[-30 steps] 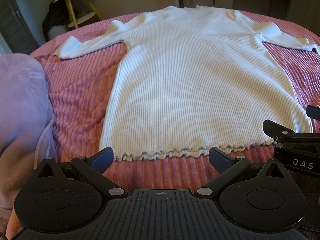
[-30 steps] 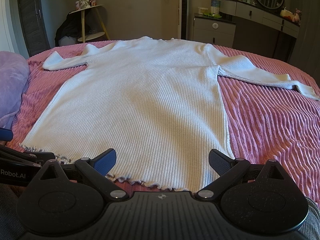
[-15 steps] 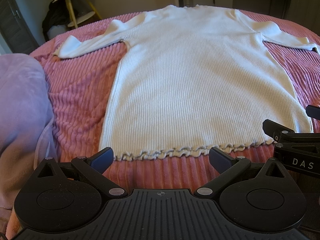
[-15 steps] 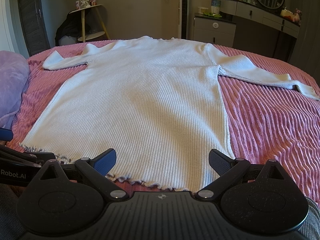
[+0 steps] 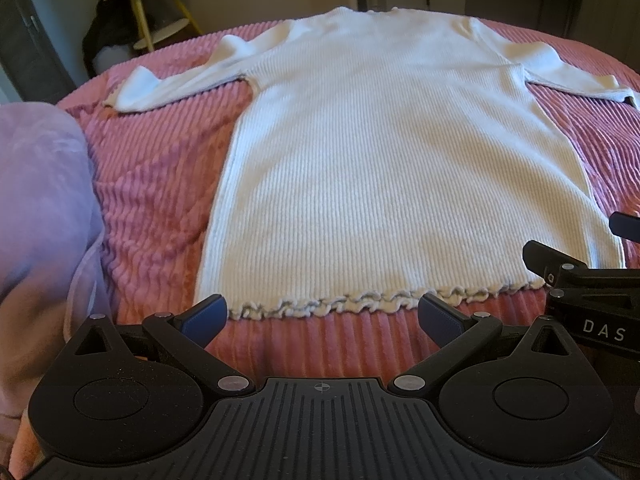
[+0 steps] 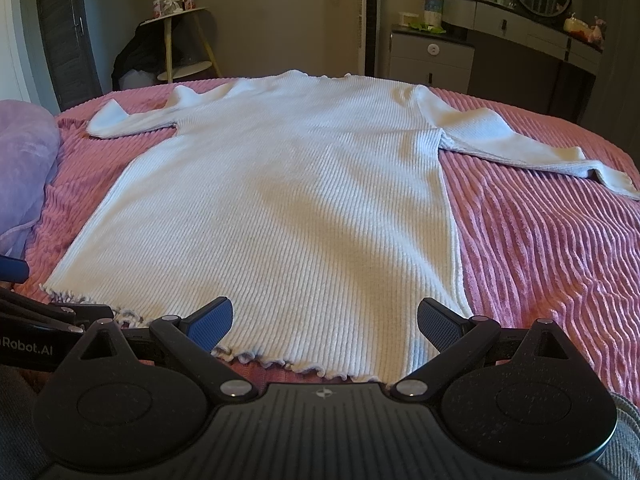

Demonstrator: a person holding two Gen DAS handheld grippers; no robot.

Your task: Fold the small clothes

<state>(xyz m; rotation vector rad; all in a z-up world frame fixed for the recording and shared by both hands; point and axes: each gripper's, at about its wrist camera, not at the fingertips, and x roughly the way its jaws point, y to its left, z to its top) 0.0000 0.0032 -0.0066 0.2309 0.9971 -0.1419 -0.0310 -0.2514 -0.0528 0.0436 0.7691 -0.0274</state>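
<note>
Lying flat on pink bed [image 6: 540,248]: white ribbed dress [image 6: 300,208], sleeves out. Left gripper [image 5: 320,314] & right gripper [image 6: 325,318] spread wide, empty, near ruffled hem.

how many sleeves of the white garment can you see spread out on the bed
2. One sleeve lies out to the left, its cuff toward the purple pillow. The other sleeve stretches right across the pink bedspread. Both lie flat, unfolded; nothing seems hidden.
</note>
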